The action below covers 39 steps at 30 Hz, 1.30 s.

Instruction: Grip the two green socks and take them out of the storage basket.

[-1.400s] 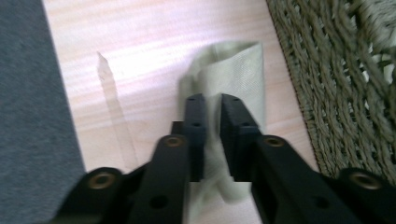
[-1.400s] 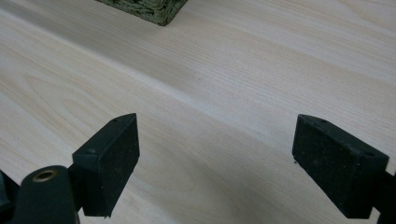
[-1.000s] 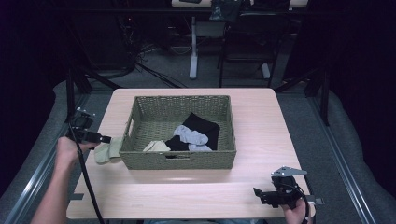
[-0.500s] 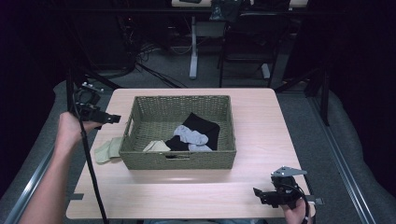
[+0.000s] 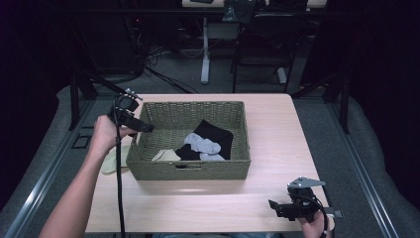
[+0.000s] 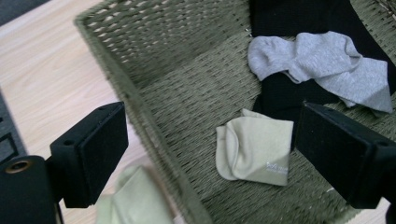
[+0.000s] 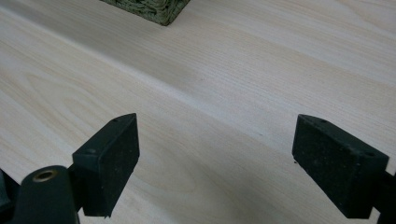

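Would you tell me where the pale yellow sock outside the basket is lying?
In the high view, the pale yellow sock lies on the table, against the wicker basket's left wall.

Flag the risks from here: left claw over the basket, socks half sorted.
1. The left claw, open and empty, hangs right above the basket wall; descending from here could catch the rim and shove the basket.
2. The pale sock on the table lies against the basket's outer wall, near the table edge; a nudge could push it off.

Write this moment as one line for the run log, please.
left gripper: open, jaws just opening, empty, over basket | right gripper: open, empty | cream sock: on table, outside basket
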Each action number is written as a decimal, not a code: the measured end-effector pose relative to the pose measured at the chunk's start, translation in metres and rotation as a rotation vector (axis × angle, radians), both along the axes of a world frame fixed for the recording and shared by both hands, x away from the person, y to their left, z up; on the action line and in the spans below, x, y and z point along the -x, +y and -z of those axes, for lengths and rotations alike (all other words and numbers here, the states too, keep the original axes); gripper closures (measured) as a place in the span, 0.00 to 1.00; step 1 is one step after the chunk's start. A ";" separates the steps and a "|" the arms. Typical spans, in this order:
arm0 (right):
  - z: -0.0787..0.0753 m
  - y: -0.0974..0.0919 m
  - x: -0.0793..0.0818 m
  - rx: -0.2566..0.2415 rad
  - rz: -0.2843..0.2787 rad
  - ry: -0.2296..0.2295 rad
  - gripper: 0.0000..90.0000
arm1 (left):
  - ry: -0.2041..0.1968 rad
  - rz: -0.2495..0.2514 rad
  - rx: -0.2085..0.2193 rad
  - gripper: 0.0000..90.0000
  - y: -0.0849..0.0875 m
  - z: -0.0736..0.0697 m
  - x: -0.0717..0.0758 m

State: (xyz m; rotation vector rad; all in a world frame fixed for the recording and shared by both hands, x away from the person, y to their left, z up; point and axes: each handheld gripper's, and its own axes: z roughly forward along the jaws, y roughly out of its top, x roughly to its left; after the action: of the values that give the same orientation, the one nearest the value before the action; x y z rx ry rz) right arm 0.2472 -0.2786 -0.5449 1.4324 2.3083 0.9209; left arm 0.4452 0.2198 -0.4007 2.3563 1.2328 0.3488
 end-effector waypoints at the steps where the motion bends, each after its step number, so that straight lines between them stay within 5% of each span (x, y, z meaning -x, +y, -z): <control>1: 0.000 0.000 0.000 0.001 -0.001 -0.002 0.16 | 0.009 0.006 -0.004 0.10 -0.003 0.004 -0.002; 26: 0.000 0.000 0.000 0.000 -0.001 -0.002 0.16 | 0.196 0.093 -0.074 0.00 -0.050 0.083 -0.029; 33: 0.000 0.000 0.000 0.000 -0.002 -0.004 0.16 | 0.244 0.117 -0.089 0.10 -0.057 0.097 -0.033; 39: 0.000 0.000 0.000 -0.002 -0.003 -0.003 0.16 | 0.329 0.139 -0.119 0.21 -0.061 0.111 -0.040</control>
State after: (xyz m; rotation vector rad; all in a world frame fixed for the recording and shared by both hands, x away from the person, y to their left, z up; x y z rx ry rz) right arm 0.2470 -0.2789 -0.5449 1.4279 2.3086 0.9260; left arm 0.4852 0.1591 -0.5117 2.6632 1.2071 -0.0139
